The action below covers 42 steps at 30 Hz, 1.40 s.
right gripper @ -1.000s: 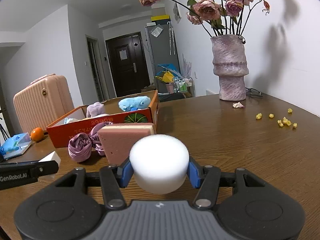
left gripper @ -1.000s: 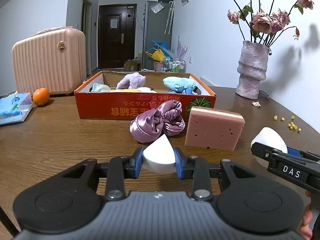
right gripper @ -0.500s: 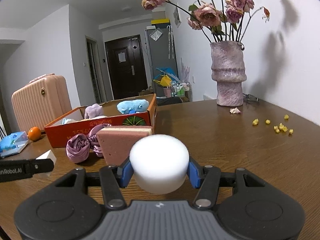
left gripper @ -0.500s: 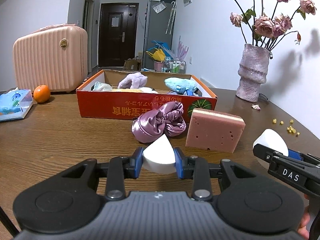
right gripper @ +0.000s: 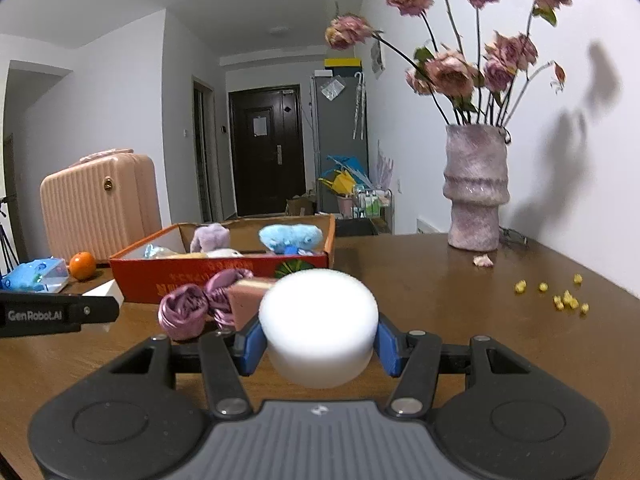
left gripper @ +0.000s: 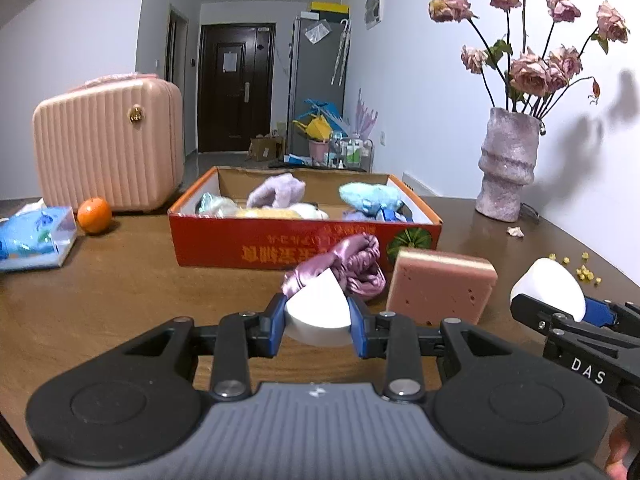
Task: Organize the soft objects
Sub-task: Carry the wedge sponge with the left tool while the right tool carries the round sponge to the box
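My left gripper [left gripper: 318, 322] is shut on a white wedge-shaped sponge [left gripper: 318, 308], held above the wooden table. My right gripper [right gripper: 318, 340] is shut on a round white sponge [right gripper: 318, 326]; the same sponge [left gripper: 550, 292] shows at the right of the left wrist view. Ahead lie a purple satin scrunchie [left gripper: 352, 266] and a pink block sponge [left gripper: 440, 290], both just in front of the orange cardboard box [left gripper: 280, 246]. Several plush toys sit in the box, among them a lilac one [left gripper: 276, 194] and a blue one [left gripper: 370, 196].
A pink suitcase [left gripper: 106, 144], an orange [left gripper: 94, 215] and a blue tissue pack [left gripper: 34, 240] stand at the left. A purple vase [left gripper: 506, 170] of dried roses stands at the right rear, with yellow crumbs [right gripper: 564, 298] scattered on the table near it.
Both grippers have risen a little and neared the box, each still gripping its sponge. The right one rolled slightly, so its view is now more level.
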Motion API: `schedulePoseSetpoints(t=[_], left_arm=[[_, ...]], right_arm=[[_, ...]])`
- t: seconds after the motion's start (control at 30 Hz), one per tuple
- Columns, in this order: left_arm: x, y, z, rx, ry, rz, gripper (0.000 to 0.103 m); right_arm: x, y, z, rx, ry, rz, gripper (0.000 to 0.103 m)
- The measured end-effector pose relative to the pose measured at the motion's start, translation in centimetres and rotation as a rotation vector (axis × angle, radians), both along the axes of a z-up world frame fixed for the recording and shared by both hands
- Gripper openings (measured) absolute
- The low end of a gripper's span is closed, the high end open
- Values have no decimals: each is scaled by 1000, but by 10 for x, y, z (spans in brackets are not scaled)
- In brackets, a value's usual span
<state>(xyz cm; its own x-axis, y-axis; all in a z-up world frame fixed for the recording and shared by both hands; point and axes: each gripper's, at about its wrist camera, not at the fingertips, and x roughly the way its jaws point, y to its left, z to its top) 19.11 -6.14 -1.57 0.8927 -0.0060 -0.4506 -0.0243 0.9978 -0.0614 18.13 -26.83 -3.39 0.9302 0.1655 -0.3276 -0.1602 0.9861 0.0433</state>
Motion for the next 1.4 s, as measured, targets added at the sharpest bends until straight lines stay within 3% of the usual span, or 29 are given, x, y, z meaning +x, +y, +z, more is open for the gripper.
schedulePoseSetpoints(t=[0.23,0.5,0.8,1.4], left_arm=[[6,17,13,8,-32,12,33],[23,38,24,-37,-59,41,33],[48,54,34,-74,-83,64,33],[96,66,39,-76,-114,99,34]], right_arm=[[12,23,17,-11,-33,16,55],[33,51,24,-33,-74,14,56],[61,72,26,-39,-79,26,56],[115,94,28,-37,-78,36,56]])
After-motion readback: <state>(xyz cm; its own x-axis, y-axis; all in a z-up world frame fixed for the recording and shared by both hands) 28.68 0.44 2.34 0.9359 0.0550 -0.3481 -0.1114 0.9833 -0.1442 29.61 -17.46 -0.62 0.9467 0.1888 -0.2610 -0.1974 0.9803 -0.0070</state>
